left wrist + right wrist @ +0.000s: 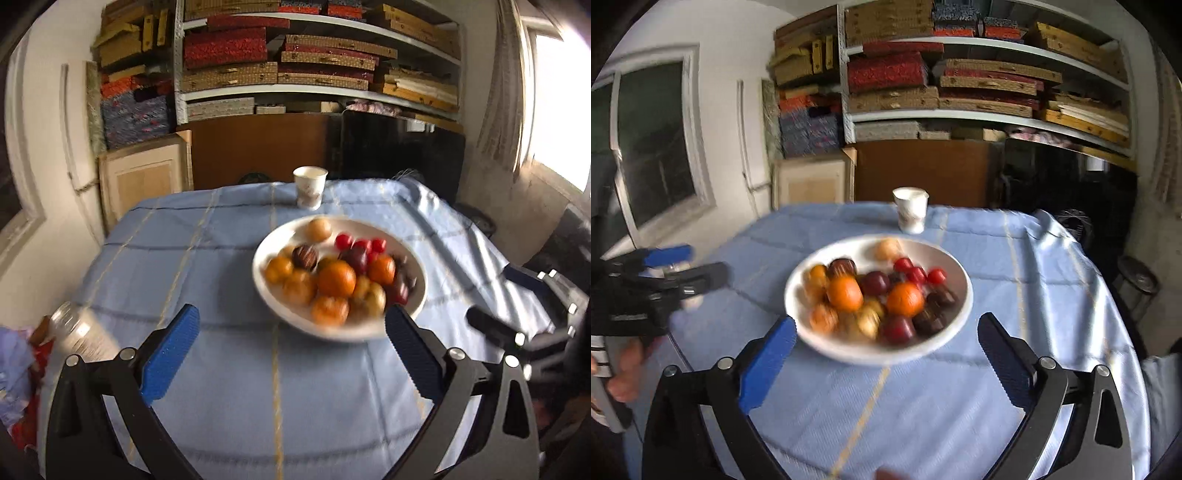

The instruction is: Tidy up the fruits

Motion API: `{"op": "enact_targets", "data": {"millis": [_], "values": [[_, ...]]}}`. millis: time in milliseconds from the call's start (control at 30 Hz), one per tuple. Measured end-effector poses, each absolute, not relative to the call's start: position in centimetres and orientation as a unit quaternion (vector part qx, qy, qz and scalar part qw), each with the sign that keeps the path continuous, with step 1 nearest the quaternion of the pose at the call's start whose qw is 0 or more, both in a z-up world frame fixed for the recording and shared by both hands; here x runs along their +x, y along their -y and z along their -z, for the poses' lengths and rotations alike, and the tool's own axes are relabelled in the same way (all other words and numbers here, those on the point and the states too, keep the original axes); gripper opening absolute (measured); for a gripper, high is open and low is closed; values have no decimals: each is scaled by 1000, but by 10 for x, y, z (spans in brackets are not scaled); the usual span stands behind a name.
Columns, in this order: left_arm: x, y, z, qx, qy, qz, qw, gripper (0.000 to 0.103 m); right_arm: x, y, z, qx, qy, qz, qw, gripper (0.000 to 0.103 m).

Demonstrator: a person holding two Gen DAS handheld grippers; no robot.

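Observation:
A white bowl (269, 243) stands on the blue checked tablecloth, holding several fruits: oranges (337, 278), dark plums (355, 258), small red fruits (343, 242) and yellowish ones. It also shows in the right wrist view (960, 284). My left gripper (291, 325) is open and empty, just in front of the bowl's near rim. My right gripper (886, 334) is open and empty, its fingers straddling the bowl's near rim. Each gripper shows at the other view's edge: the right gripper (495, 295) and the left gripper (698, 264). Both views are motion-blurred.
A white paper cup (310, 186) stands behind the bowl near the table's far edge; it also shows in the right wrist view (911, 213). A clear bottle (83, 332) lies at the table's left. Shelves of boxes stand behind. The tablecloth (221, 387) drapes over the edges.

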State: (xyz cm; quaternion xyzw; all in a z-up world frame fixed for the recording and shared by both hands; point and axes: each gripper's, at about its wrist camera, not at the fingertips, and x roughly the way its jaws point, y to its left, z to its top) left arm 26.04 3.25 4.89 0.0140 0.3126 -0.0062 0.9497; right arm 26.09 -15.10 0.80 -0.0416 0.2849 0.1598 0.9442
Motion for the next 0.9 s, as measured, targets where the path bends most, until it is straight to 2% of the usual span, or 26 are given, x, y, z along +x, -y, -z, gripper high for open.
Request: {"op": "enact_targets", "data": {"millis": [333,567,767,900], "values": [[169,-31,-36,23,-306,11,952,98,189,157,0,-53,-306,-157,938,99],[215,-32,-48,44,-265,-15,963,98,207,147,-4,-109,-259,-162,946,99],[238,-35,-17,25,-317,-24,948,98,226,160,11,-81,-283,-159,942,99],[237,-30,-11,20,-322,-2,946,98,222,163,13,-79,-282,-153,944,99]]}}
